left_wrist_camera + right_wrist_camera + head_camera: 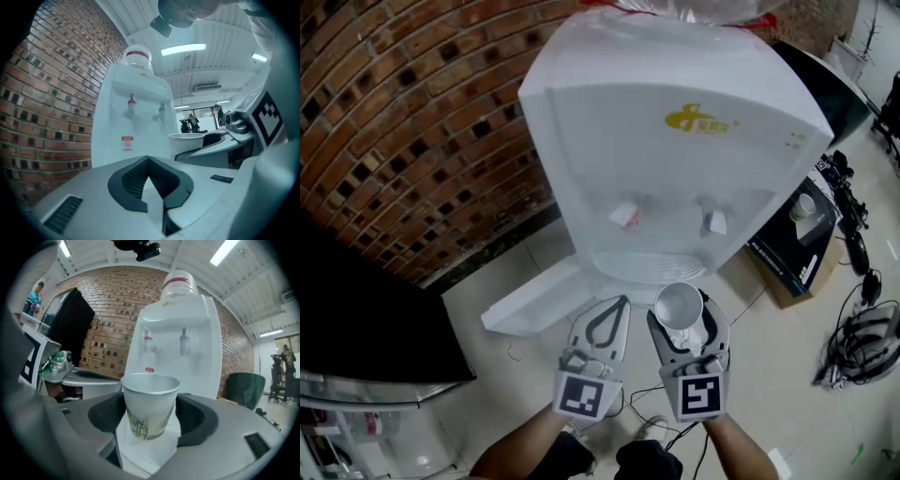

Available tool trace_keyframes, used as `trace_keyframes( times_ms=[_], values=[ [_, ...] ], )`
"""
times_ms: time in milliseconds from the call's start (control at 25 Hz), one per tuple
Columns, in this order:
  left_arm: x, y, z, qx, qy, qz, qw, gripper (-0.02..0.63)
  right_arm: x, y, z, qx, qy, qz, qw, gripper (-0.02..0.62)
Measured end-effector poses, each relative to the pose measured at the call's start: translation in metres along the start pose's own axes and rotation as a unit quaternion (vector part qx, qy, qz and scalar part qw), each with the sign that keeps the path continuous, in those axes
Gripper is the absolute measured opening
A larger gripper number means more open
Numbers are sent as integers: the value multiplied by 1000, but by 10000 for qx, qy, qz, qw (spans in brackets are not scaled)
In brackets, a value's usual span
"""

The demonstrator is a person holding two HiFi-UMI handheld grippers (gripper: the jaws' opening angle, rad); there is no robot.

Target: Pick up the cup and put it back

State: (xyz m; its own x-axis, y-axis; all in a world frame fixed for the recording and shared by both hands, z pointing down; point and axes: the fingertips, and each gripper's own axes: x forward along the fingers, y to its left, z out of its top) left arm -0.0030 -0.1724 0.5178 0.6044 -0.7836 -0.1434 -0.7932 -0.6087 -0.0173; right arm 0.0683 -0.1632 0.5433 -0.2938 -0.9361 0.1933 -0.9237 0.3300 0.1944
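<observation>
Water dispenser (675, 141) is standing against the brick wall (412, 122) while the right gripper (686, 328) is clamping the paper cup (678, 303) upright just short of the tray (647, 270), seemingly so it goes back level, and the left gripper (607, 319) is idling alongside, pinched shut on nothing.

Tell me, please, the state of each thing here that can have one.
paper cup: upright, looks empty, clamped by the right gripper.
right gripper: shut on the paper cup.
left gripper: shut, nothing between its jaws.
water dispenser: upright, bottle seated on top, no water seen running from its taps.
</observation>
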Motion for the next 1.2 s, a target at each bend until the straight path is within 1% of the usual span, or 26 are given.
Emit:
trace_keyframes(
  times_ms=[200, 400, 480, 600, 800, 920, 1000, 1080, 1200],
  values=[
    [3, -4, 85, 52, -23, -16, 10000, 0, -22, 2, 76, -9, 57, 127, 9999, 339],
    [5, -1, 171, -117, -5, 82, 9999, 0, -43, -8, 166, 130, -9, 118, 9998, 339],
    [4, -2, 207, -176, -5, 81, 9998, 0, -53, -11, 199, 127, 17, 136, 9998, 339],
    [2, -3, 260, -185, 29, 8, 9998, 0, -69, -11, 246, 251, 83, 194, 9995, 339],
    [-1, -1, 344, -269, -36, 130, 9995, 0, -91, -17, 323, 301, 165, 256, 9991, 339],
    [-5, -2, 386, -366, -77, 198, 9991, 0, -106, -20, 362, 407, 162, 240, 9988, 339],
    [-8, -3, 408, -375, -82, 214, 9990, 0, -116, -21, 383, 607, 148, 179, 9979, 339],
    [-9, -5, 424, -348, -52, 205, 9992, 0, -124, -24, 400, 762, 119, 122, 9969, 339],
    [-10, -8, 444, -280, -53, 180, 9994, 0, -131, -26, 420, 776, 41, 95, 9969, 339]
  ],
)
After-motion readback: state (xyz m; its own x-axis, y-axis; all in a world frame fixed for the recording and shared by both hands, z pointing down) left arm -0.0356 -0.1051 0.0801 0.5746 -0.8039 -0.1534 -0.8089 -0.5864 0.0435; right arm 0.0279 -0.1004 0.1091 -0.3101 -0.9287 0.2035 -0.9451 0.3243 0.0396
